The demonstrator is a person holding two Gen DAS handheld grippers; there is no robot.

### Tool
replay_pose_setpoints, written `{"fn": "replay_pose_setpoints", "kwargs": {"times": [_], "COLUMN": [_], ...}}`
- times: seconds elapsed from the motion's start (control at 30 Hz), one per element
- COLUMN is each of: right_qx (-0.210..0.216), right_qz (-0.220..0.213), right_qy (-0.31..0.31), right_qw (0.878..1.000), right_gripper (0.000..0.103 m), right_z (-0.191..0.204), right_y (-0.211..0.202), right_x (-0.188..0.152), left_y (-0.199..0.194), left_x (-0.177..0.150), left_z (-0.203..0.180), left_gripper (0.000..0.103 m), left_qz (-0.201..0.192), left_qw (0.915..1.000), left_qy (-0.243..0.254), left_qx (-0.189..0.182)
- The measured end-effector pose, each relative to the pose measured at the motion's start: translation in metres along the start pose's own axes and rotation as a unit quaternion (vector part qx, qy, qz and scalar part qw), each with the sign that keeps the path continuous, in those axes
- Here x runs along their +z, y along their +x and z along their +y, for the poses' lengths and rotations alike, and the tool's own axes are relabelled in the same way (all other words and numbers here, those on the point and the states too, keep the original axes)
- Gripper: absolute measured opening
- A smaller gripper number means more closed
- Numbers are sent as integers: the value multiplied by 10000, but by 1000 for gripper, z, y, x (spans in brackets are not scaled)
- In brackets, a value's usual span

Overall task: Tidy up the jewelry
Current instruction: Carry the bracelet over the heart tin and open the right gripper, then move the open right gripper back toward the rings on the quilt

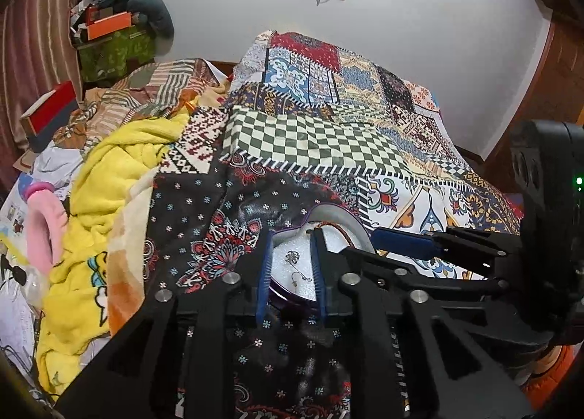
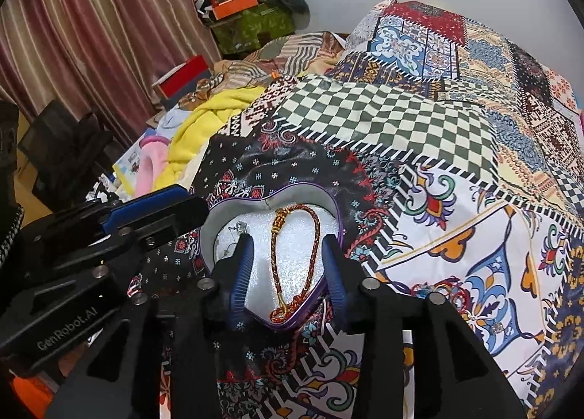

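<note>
The right gripper point(image 2: 288, 269) stands open low in the middle of its frame, its two blue-padded fingers straddling the heart-shaped box point(image 2: 330, 216) with nothing pinched between them. The left gripper point(image 1: 290, 269) is open too — its fingers frame the same box point(image 1: 341, 216) at the lower centre of the left view, and it also shows as a black body with a blue pad at the left edge of the right view.

Under everything spreads the patchwork bedspread point(image 2: 401, 119), filling the middle and right of both frames. A yellow blanket point(image 1: 109, 178) is heaped at the left of the left view.

The box sits on the dark floral patch of the bedspread, purple-rimmed and lined with white foam. Inside it, centre frame in the right view, lies a red-and-gold braided cord bracelet point(image 2: 292, 258), looped lengthwise with its lower knot at the near rim. A small silver earring point(image 1: 292, 257) rests on the foam — seen between the left fingers.
</note>
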State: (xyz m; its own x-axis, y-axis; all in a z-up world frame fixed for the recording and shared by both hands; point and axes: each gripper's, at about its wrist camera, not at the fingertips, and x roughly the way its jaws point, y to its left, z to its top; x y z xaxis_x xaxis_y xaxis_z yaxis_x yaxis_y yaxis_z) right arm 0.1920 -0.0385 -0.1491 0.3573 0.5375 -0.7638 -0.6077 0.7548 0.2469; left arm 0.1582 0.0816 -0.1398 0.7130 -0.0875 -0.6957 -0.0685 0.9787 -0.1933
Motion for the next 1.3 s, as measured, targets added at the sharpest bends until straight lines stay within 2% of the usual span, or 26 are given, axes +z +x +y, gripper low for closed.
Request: {"fn": "replay_pose_setpoints", "kwargs": {"times": [0.37,0.73,0.87,1.03,1.3], "right_qx": [-355,-910,-1149,-1369,-1338], "right_qz": [-715,-1334,-1326,-1098,-499], "right_qy": [3,211,294,367,536], "right_qw": [9968,9866,9841,9838,9883], "right_gripper": [36,37,37,37,37], "right_z": [-8,-36,-51,-66,-82], "right_y": [-65,-137,-151,-152,-133], "right_x": [6,-12,-24,-44,-83], "left_y": [-39,-71,-70,-61,-37], "left_x": [10,10,5,-4,-27], "left_z": [-8,-50,-68,-87,-103], "left_gripper": [27,40,40,41,41], "left_qz": [-383,-656,-604,-380,133], "left_qw": [9992,9963,9953,9952,9943], "left_qy": [75,559,754,868,970], "left_qx": [130,55,-70,-255,-411]}}
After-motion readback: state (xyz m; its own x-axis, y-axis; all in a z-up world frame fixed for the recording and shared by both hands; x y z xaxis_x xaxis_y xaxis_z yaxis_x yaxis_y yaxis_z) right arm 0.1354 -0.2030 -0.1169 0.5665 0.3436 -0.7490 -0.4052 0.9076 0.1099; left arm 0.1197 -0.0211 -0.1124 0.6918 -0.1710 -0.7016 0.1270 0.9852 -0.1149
